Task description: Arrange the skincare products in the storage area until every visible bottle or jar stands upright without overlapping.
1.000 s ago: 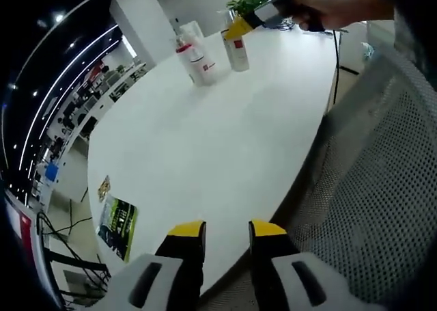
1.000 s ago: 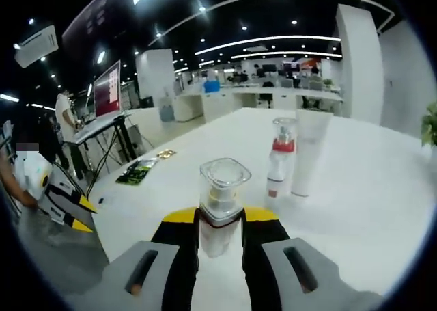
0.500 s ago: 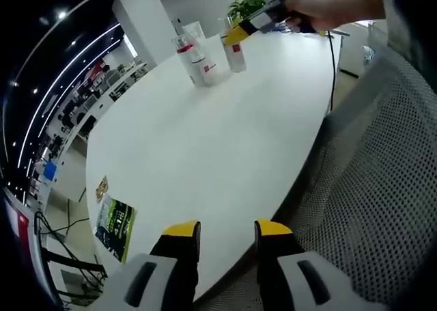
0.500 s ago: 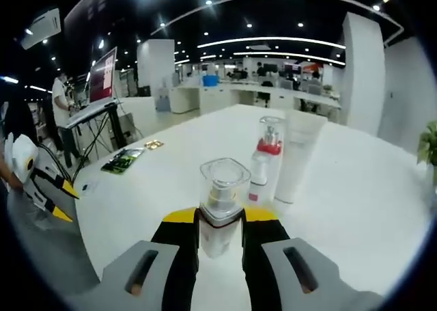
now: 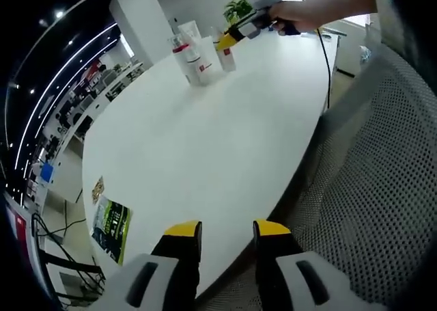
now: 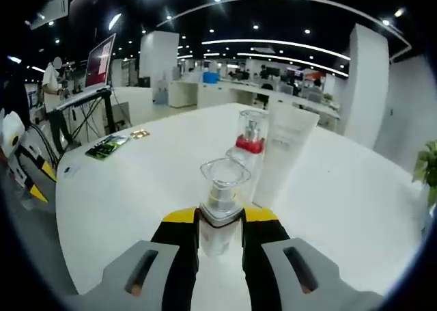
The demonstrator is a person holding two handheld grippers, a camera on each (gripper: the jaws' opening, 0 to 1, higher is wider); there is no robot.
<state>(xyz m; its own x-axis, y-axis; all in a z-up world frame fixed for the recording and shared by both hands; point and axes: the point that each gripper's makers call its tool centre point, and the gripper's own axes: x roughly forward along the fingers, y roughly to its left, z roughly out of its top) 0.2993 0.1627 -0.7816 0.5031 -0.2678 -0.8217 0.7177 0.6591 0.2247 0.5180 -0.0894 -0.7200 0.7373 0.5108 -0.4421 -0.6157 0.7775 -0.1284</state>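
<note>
My right gripper [image 6: 220, 219] is shut on a small bottle with a clear square cap [image 6: 220, 195], held upright over the white table [image 6: 136, 181]. Just beyond it stand a pump bottle with a red collar [image 6: 248, 150] and a tall white tube [image 6: 283, 154], both upright and close together. In the left gripper view the same group sits at the far end of the table: the pump bottle [image 5: 184, 63], the tube [image 5: 192, 35] and the held bottle [image 5: 225, 57] in the right gripper [image 5: 229, 40], gripped by a person's hand. My left gripper [image 5: 227, 232] hangs open over the table's near edge.
A grey mesh chair [image 5: 372, 188] stands right of the table's edge. A green brochure [image 5: 109, 219] lies near the table's left rim. A potted plant [image 6: 427, 171] is at the far right. Desks, a screen and people stand in the office behind.
The right gripper has carried the clear-capped bottle closer to the pump bottle and the tube. The left gripper has hardly moved and stays open.
</note>
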